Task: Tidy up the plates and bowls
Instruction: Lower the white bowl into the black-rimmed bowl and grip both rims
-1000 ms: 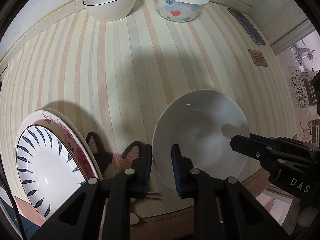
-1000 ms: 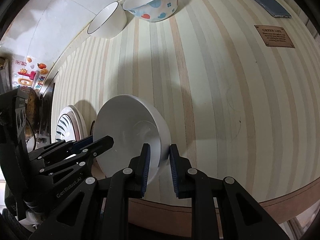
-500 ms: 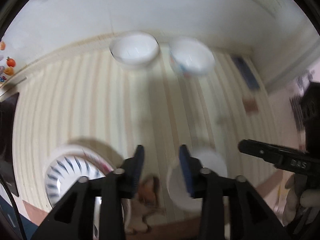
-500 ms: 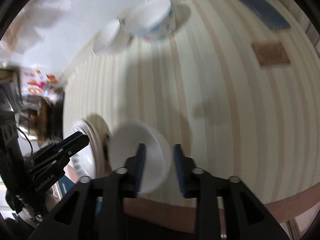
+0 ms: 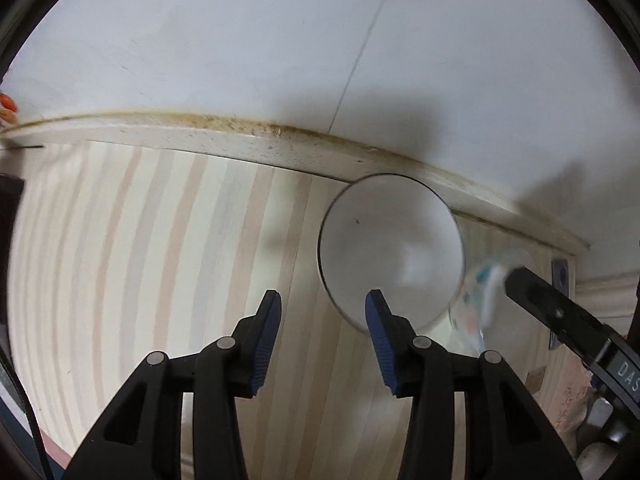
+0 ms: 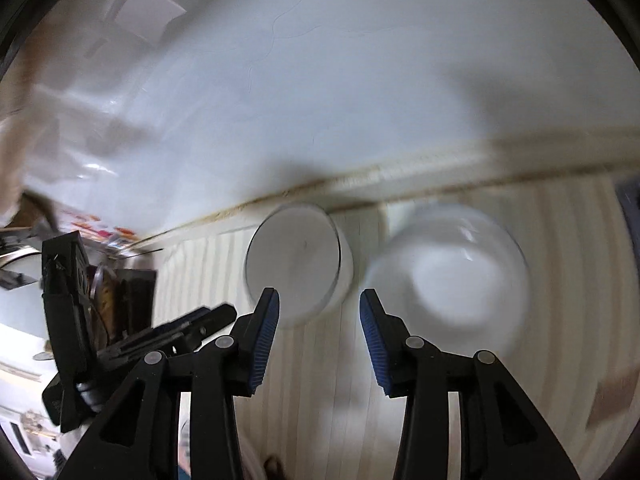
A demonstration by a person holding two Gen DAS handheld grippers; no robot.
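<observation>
The left gripper point(image 5: 320, 328) hangs over the striped tabletop point(image 5: 160, 260) with its fingers point(image 5: 266, 334) apart and nothing between them; only bare stripes show in the gap. Just beyond the right-hand finger stands the white bowl with the thin dark rim point(image 5: 392, 252), upright, its near edge partly hidden behind that fingertip, though I cannot tell whether the two touch. Past the bowl, further to the right of the fingers, the patterned bowl point(image 5: 480, 296) shows as a blur of blue and red marks, with the tip of the other gripper in front of it.

The right gripper point(image 6: 320, 326) also has its fingers point(image 6: 372, 336) spread, with no object in the gap. Ahead of its left-hand finger sits the dark-rimmed white bowl point(image 6: 298, 264); ahead and to the right of its right-hand finger sits the larger patterned bowl point(image 6: 448, 272) (badly smeared here, so its pattern is unreadable). The two bowls stand side by side near the back edge of the tabletop point(image 6: 320, 380), where a pale trim strip point(image 5: 248, 142) meets the white wall point(image 5: 280, 40). The left gripper point(image 6: 192, 328) appears to the left of the right one's fingers.
</observation>
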